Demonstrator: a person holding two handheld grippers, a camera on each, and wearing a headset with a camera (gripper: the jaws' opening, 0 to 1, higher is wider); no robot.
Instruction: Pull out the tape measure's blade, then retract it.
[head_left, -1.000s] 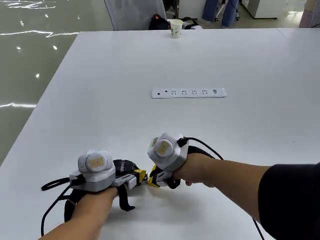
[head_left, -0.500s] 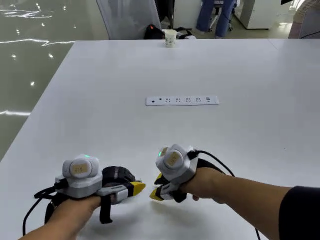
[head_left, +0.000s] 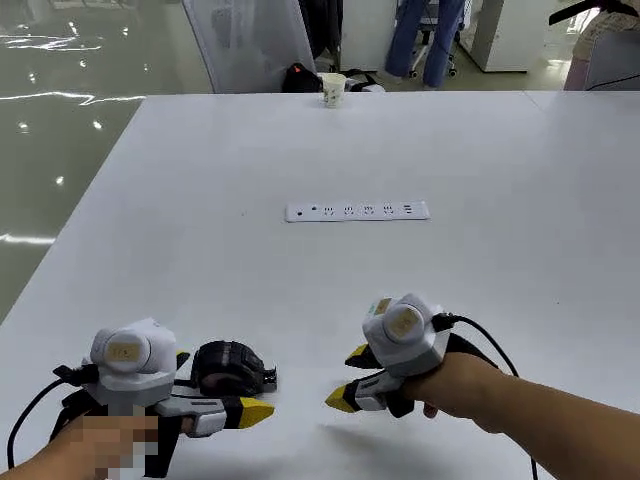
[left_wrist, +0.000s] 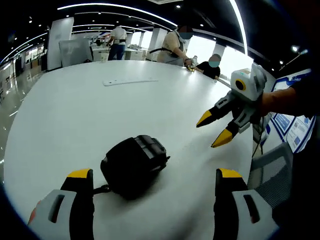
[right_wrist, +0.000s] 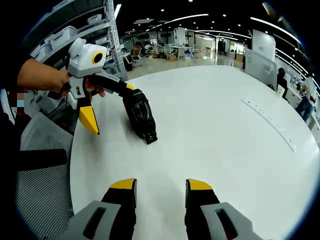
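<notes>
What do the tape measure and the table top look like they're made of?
The tape measure has a black matte case with ribbed ridges, likely rubber-coated plastic. The table is smooth, uniform white with no grain, probably laminate or painted board; the look leaves that open.

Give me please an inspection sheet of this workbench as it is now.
Surface: white table, nothing spilled.
Job's things: tape measure lies near the front edge, blade in.
Clutter: power strip mid-table; cup at the far edge.
Grippers: left hand-held gripper open, jaws either side of the tape measure; right hand-held gripper open, empty.
Cables: a black cable trails from each hand-held gripper.
Surroundings: people standing beyond the table; glossy floor.
</notes>
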